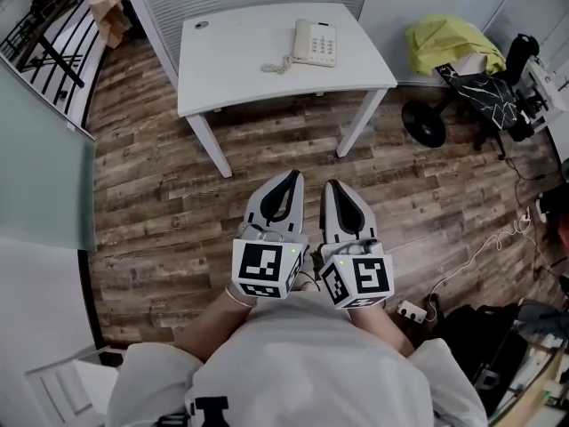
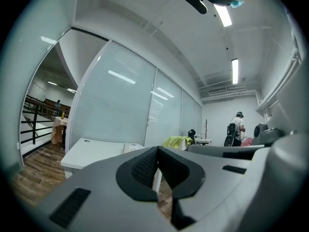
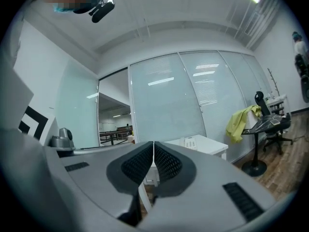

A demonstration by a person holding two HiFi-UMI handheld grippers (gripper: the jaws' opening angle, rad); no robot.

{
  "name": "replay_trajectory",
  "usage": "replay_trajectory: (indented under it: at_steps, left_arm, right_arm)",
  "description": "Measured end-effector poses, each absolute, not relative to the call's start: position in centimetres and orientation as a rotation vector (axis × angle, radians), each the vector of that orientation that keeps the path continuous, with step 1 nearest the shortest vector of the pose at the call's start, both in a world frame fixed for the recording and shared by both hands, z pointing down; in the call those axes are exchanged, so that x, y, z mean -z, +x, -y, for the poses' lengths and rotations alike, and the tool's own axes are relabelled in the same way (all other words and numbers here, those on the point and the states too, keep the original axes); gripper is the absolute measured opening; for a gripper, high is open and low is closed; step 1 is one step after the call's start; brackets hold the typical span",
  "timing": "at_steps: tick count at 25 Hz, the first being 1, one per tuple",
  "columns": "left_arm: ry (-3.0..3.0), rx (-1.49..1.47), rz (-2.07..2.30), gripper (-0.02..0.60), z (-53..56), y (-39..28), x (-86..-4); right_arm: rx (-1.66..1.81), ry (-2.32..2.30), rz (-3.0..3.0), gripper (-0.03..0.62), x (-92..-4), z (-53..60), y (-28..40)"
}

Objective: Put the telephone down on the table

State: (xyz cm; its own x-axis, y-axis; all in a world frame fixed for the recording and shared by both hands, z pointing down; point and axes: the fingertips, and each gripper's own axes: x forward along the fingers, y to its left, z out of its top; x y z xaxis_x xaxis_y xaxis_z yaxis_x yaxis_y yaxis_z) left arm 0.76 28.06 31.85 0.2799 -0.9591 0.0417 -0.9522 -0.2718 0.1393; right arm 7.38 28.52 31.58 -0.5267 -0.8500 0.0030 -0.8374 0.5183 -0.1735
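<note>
White telephone [image 1: 316, 43] sits on the table [image 1: 231, 65], so the job looks done; the left gripper [image 1: 292, 177] and right gripper [image 1: 332, 186], far off, are closed tight on nothing and need no next move

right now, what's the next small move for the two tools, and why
Probably none, just hold both tools back. The telephone already sits flat on the white table, its coiled cord beside it. The left tool and right tool are both shut and empty, over the wood floor, well short of the table.

White table [image 1: 231, 69] bearing telephone [image 1: 316, 43]
</note>
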Motion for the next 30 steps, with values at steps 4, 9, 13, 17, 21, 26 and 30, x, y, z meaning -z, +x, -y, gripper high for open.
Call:
replay_trajectory:
  at_steps: [4,9,13,17,21,26,30]
  left_arm:
    - [2.406,0.078,1.793,0.005,-27.7,2.3,-31.9]
    - [2.403,0.075,1.81,0.005,-27.7,2.7,-31.7]
    - [2.404,0.077,1.808,0.005,-28.0,2.9,-31.7]
    - [2.397,0.067,1.807,0.005,-28.2,3.0,-31.9]
    - [2.396,0.07,1.805,0.005,-28.6,2.9,-31.9]
    - [2.404,0.065,1.795,0.005,-28.8,2.7,-31.9]
    - [2.411,0.065,1.795,0.005,-29.1,2.5,-31.8]
  right_arm:
    - [0.218,-1.489,-2.67,0.026,-31.4,-27.8,8.7]
    - [0.188,-1.49,-2.672,0.025,-31.0,-27.8,9.4]
    - [0.216,-1.486,-2.667,0.025,-31.3,-27.9,9.7]
    - [0.236,-1.483,-2.668,0.025,-31.5,-28.2,9.6]
    - [0.244,-1.48,-2.677,0.026,-31.7,-28.6,9.4]
    - [0.241,-1.485,-2.677,0.025,-31.7,-28.9,9.0]
    - [0.232,-1.484,-2.678,0.026,-31.6,-29.3,8.6]
